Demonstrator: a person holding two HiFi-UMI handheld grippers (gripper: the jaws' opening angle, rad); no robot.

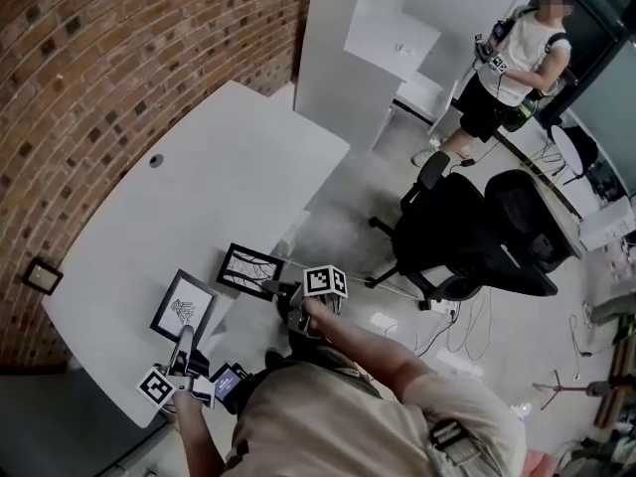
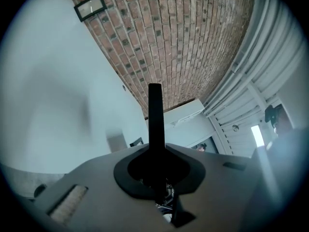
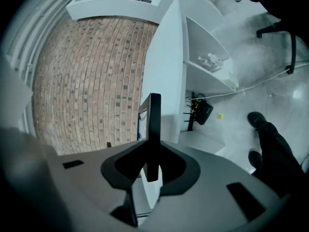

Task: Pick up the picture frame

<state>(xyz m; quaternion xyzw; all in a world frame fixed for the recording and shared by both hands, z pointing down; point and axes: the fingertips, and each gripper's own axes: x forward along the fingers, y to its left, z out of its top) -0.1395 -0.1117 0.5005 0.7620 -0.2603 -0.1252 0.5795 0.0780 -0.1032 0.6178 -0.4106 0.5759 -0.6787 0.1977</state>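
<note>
Two black picture frames are at the near end of the white table (image 1: 199, 182). The right one, a picture frame (image 1: 248, 268) with a branch drawing, is tilted up at the table's edge. My right gripper (image 1: 279, 289) is shut on its near edge. In the right gripper view this frame (image 3: 143, 122) shows just beyond my right gripper (image 3: 154, 129). The second frame (image 1: 184, 306) lies to the left. My left gripper (image 1: 185, 339) is shut, its tips at that frame's near edge. In the left gripper view my left gripper (image 2: 155, 129) has nothing between its jaws.
A small frame (image 1: 42, 276) hangs on the brick wall, also seen as the wall frame (image 2: 91, 6). Black office chairs (image 1: 467, 237) stand right of the table. A person (image 1: 507, 63) stands farther back beside white shelving (image 1: 348, 48).
</note>
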